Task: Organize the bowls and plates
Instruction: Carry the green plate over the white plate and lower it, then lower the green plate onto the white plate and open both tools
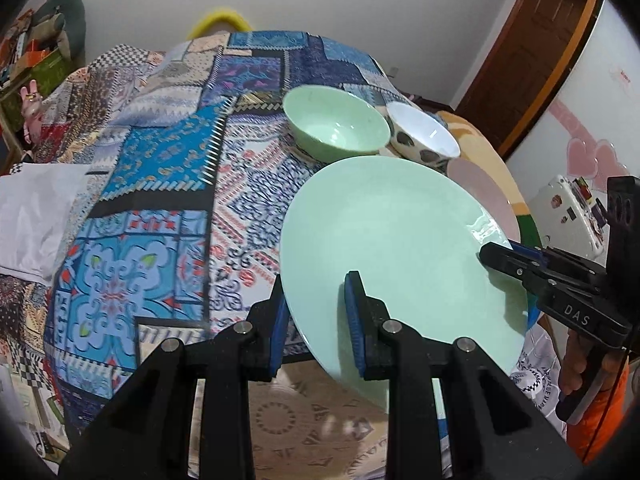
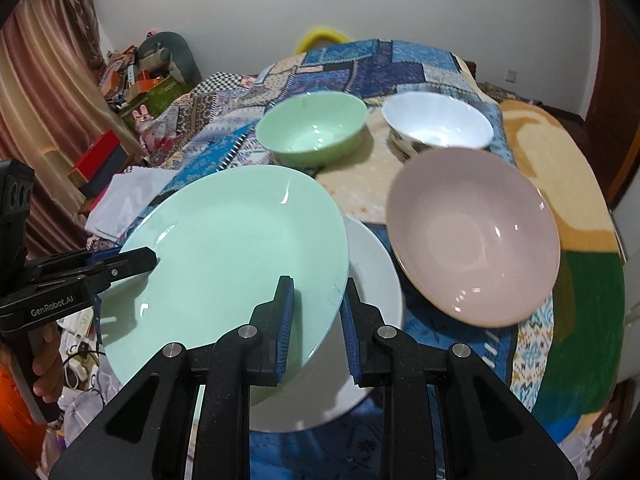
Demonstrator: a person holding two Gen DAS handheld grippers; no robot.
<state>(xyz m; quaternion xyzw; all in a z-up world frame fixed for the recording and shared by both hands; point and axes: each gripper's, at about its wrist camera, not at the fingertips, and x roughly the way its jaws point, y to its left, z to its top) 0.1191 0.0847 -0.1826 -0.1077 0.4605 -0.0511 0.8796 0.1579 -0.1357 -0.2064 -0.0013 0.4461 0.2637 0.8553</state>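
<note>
A mint green plate (image 1: 392, 248) (image 2: 236, 252) is held tilted above the table by both grippers. My left gripper (image 1: 318, 320) has its jaws astride the plate's near-left rim; it also shows in the right wrist view (image 2: 132, 260). My right gripper (image 2: 316, 320) has its jaws astride the plate's right rim, and shows in the left wrist view (image 1: 500, 256). A white plate (image 2: 372, 280) lies under the green plate. A pink plate (image 2: 472, 236) lies to the right. A green bowl (image 2: 312, 132) (image 1: 336, 128) and a white patterned bowl (image 2: 436, 124) (image 1: 424, 136) stand behind.
The table has a patchwork cloth (image 1: 160, 184) and a yellow-green cloth (image 2: 568, 208) on the right. White fabric (image 1: 36, 216) lies at the left edge. Cluttered boxes (image 2: 132, 80) stand beyond the table on the left. A door (image 1: 532, 52) is at the right.
</note>
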